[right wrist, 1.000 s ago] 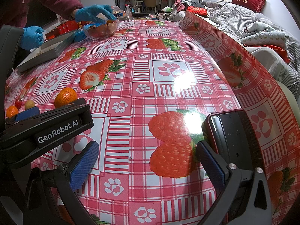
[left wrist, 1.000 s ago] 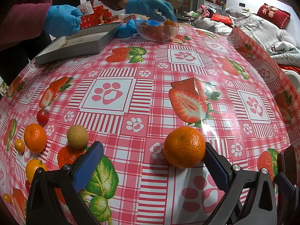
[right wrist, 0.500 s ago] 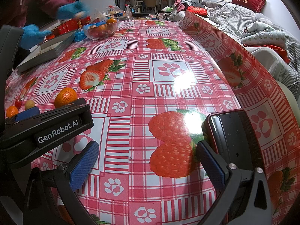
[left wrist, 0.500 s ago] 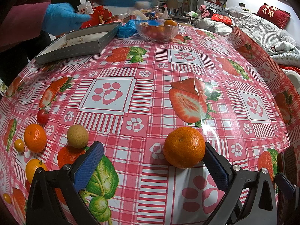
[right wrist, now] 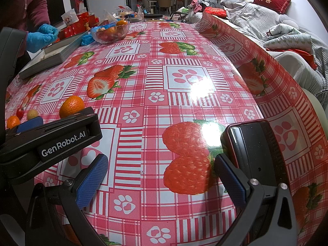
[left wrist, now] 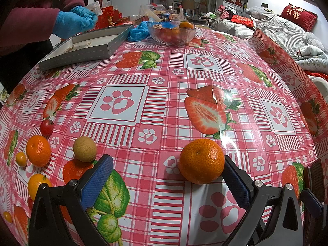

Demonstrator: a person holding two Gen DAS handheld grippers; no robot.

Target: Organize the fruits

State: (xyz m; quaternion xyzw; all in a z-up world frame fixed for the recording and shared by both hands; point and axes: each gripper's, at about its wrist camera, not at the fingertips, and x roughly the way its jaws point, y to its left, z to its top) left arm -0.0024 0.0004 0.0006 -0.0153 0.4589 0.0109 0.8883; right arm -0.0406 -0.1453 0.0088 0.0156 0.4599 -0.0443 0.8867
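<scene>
gloved hand [left wrist: 73, 21] withdrawn, fingers wide beside tangerine [left wrist: 201, 161]

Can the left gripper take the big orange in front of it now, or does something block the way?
Probably yes. The left gripper is open, and the orange sits on the tablecloth just ahead, close to the right-side finger. Nothing lies between them; the brownish round fruit sits apart, off to the left.

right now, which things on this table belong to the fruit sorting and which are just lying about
For the job:
round orange mandarin
tan round longan
small red cherry tomato
clear glass fruit bowl

Lying about:
black phone with red edge
shallow grey cardboard tray
</scene>
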